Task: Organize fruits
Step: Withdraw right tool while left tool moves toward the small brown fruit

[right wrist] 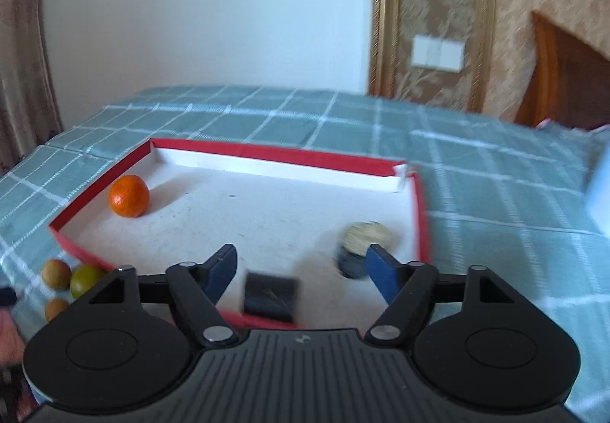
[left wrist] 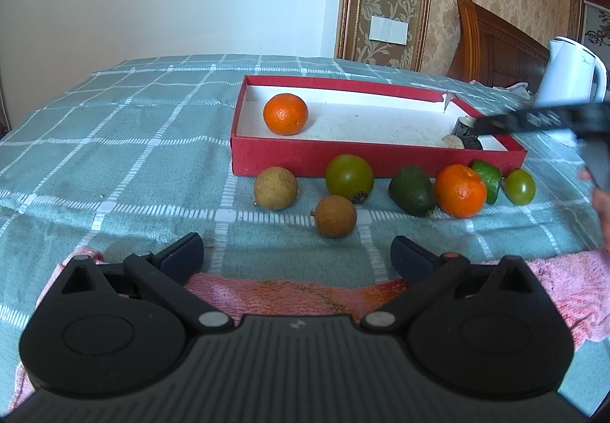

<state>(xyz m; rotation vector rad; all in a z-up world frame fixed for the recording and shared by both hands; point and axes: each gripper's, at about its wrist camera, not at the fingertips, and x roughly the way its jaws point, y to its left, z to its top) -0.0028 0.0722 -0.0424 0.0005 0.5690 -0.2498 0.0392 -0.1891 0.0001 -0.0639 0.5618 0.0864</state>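
Right gripper [right wrist: 301,270], jaws spread and holding nothing, hangs over the shallow red cardboard box [right wrist: 244,152] beside a dark, pale-topped fruit piece [right wrist: 362,243] lying near the box's right wall; a careless sweep could knock it. Left gripper [left wrist: 297,251], jaws wide and empty, faces the loose fruits on the checked green bedspread [left wrist: 114,140], where the round orange mandarin [left wrist: 459,190] might roll.

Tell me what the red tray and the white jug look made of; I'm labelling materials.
Red tray: likely cardboard, matte red outside, white inside, with a torn corner. White jug: seemingly glossy plastic, smooth with soft highlights.
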